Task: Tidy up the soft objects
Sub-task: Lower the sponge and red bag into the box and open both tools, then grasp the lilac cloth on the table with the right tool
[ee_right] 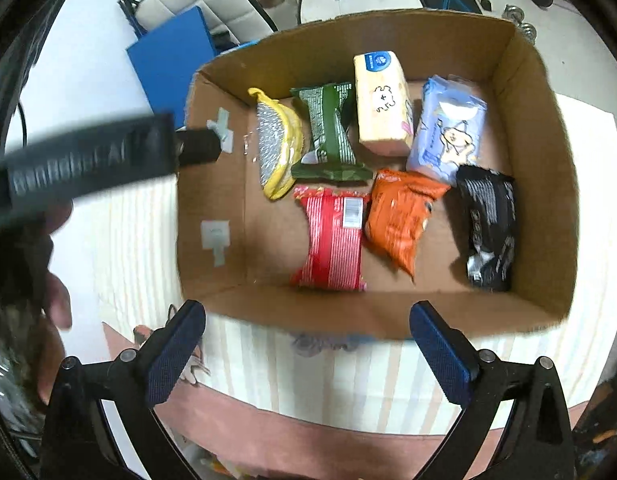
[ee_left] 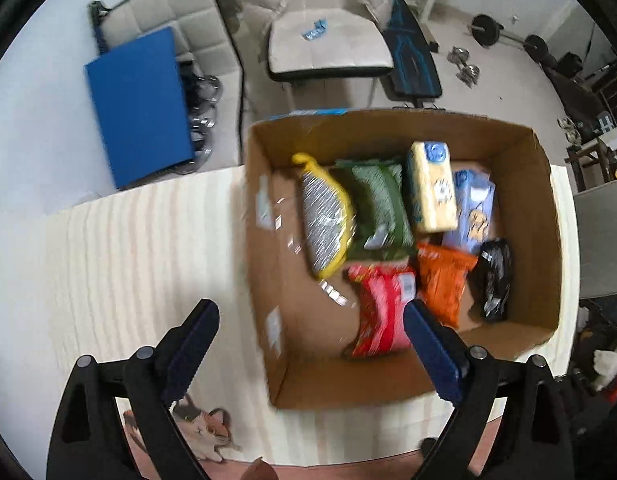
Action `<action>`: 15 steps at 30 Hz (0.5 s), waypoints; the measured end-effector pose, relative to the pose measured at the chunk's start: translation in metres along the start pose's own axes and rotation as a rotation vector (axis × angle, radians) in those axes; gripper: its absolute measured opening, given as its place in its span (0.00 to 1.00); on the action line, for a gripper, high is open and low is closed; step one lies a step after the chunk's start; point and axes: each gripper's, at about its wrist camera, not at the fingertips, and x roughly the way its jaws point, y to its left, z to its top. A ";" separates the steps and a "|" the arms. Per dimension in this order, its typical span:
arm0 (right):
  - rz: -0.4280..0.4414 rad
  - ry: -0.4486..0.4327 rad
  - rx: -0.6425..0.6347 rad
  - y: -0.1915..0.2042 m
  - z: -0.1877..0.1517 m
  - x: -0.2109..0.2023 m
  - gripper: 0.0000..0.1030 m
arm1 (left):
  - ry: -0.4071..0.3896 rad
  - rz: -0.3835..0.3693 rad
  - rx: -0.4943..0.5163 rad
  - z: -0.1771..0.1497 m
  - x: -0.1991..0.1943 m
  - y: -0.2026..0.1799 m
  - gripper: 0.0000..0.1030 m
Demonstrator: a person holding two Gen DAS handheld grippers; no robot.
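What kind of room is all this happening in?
Most likely a room in someone's home, doubling as a gym: barbell weights and dumbbells lie on the floor, beside a padded sofa and a cushioned seat.

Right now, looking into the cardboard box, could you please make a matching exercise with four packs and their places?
Things:
1. red pack
2. black pack
3. yellow pack
4. pale blue pack

Places in the cardboard box, seen in the right wrist view:
A. far row, rightmost
B. near row, leftmost
C. far row, leftmost
D. near row, rightmost

Pairs: 1-B, 2-D, 3-C, 4-A
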 end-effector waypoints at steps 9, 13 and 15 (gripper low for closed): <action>0.151 -0.084 0.112 -0.035 -0.096 0.008 1.00 | -0.040 0.021 -0.160 -0.108 0.004 0.042 0.92; 0.195 -0.061 0.223 -0.058 -0.109 0.049 0.97 | 0.017 0.013 -0.214 -0.141 0.029 0.053 0.92; 0.208 -0.054 0.274 -0.068 -0.107 0.067 0.80 | 0.053 0.017 -0.221 -0.152 0.043 0.054 0.92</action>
